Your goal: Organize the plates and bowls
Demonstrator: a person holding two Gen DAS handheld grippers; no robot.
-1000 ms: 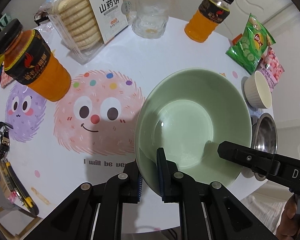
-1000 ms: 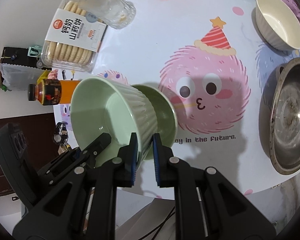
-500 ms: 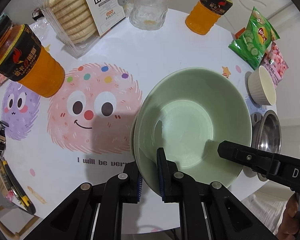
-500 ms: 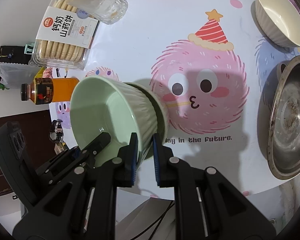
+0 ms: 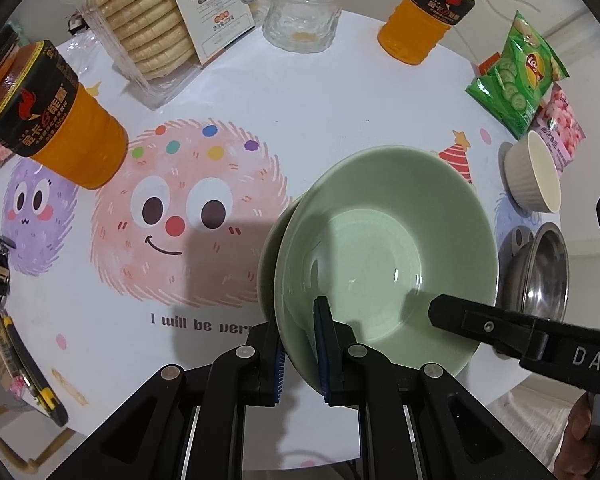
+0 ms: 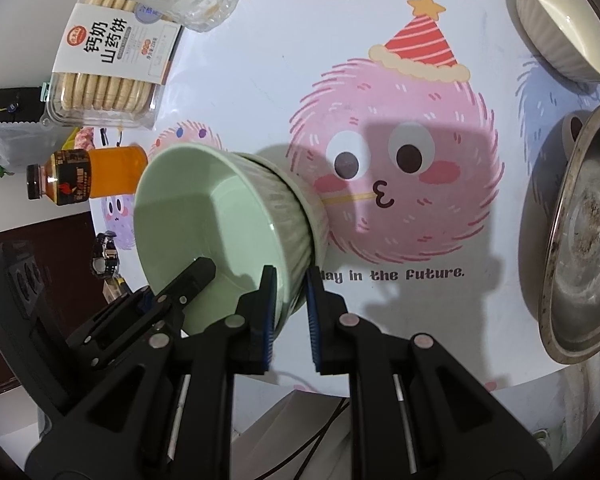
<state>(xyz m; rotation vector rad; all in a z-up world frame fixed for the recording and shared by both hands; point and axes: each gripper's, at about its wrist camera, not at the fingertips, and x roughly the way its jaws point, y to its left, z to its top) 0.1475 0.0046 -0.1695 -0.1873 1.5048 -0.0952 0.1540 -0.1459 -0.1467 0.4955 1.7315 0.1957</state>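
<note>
Two orange bottles [image 5: 60, 120], biscuits [image 5: 152, 28], snacks [image 5: 516, 76] ring the green bowl [image 5: 384, 256].

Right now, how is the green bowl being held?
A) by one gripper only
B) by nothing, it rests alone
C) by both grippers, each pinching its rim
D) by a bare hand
C: the left gripper and right gripper each pinch the green bowl's rim.

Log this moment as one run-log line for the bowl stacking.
phase: stacking | left gripper: shut on green bowl rim | right gripper: shut on same rim | below: second green dish | table: cream bowl, steel basin
</note>
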